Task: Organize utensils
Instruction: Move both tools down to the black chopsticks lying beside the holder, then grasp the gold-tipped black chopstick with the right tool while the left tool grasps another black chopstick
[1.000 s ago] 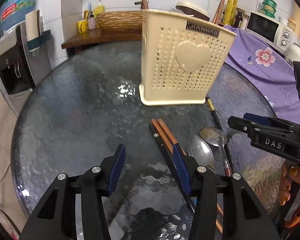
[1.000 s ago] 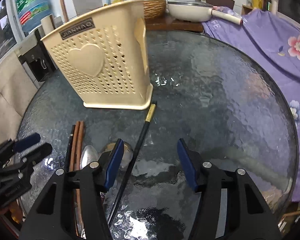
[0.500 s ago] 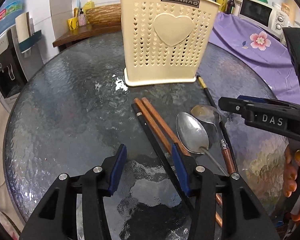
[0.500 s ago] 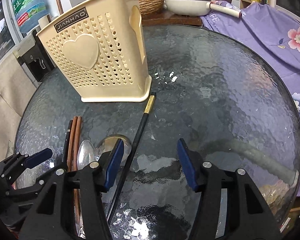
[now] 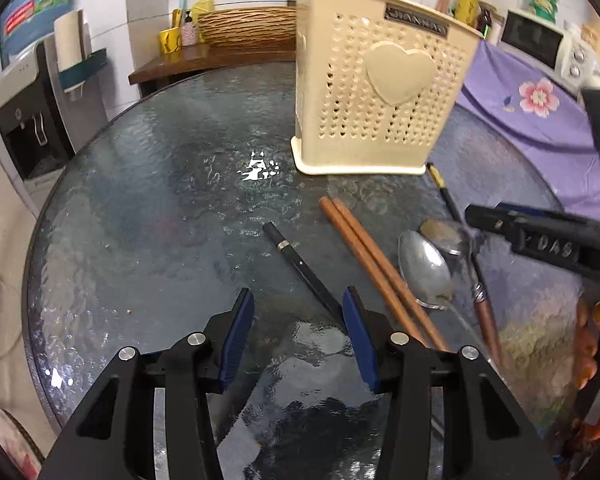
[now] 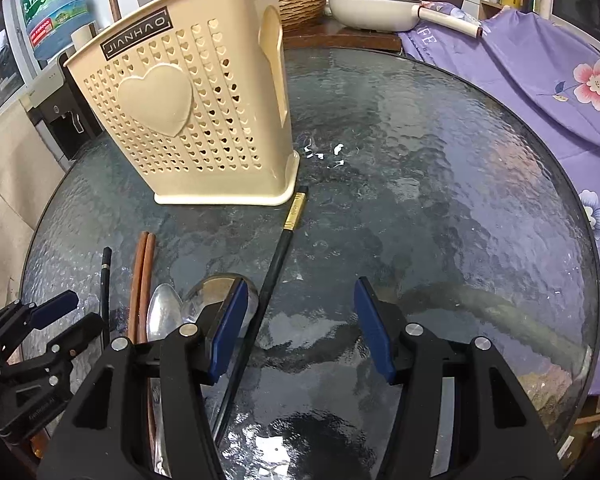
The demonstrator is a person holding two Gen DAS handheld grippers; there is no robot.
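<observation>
the left gripper (image 5: 298, 334) hangs over the round glass table (image 5: 148, 208) with its blue pads parted to a middling gap and nothing pressed between them. a black chopstick with a silver band (image 5: 300, 264) lies on the glass just ahead of it, its near end running under the gripper's right pad; whether the pad touches it cannot be told. just right of that finger lies a pair of brown wooden chopsticks (image 5: 364, 252), side by side and slanting away toward the cream utensil holder (image 5: 380, 92), which stands upright ahead and slightly right, a raised heart on its perforated face. further right of the gripper rest two metal spoons (image 5: 426, 268), bowls overlapping, one with a brown handle.

the right gripper (image 6: 300, 320) is likewise parted to a middling width, holding nothing. a long black chopstick with a gold band (image 6: 278, 252) lies on the table ahead, passing inside the gap close to the left pad and not gripped; its far tip nearly reaches the holder's base corner. the holder (image 6: 188, 120) stands ahead and left of this gripper. the spoons (image 6: 168, 308) and brown chopsticks (image 6: 142, 272) lie left of its left finger, and the left gripper shows at the lower left edge. a purple flowered cloth (image 6: 540, 68) lies ahead and right, beyond the table's rim.
</observation>
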